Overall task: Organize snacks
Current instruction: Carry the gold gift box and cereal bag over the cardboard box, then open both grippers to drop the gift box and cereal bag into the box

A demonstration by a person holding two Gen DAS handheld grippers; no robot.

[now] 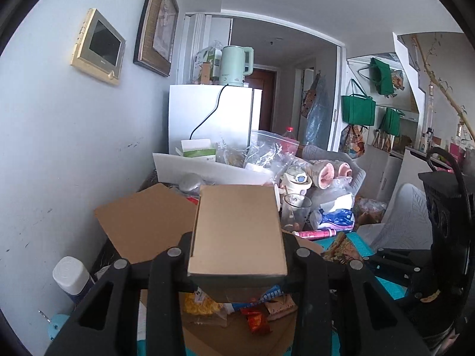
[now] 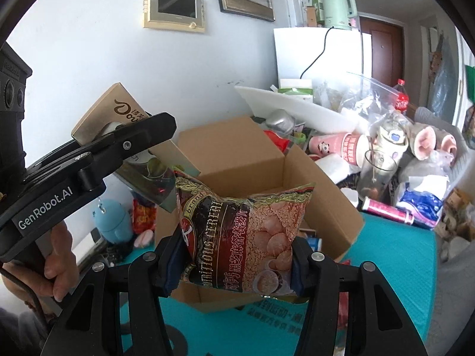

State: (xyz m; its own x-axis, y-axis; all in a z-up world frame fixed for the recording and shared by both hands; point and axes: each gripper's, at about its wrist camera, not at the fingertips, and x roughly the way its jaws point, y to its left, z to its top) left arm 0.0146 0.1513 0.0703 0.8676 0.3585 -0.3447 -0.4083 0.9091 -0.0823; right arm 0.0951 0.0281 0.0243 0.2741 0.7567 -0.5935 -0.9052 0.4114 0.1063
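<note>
My left wrist view looks along its fingers, close over the cardboard box toward the fridge — my right shares both, from further right.

Cereal bag before open carton, small box left.

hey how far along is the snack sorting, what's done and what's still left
Partly done. A few snack packets already lie in the open cardboard box. In hand: the left gripper clamps a small tan carton, the right gripper a cereal bag, both above the box. Left: the clutter heaped along the wall.
</note>
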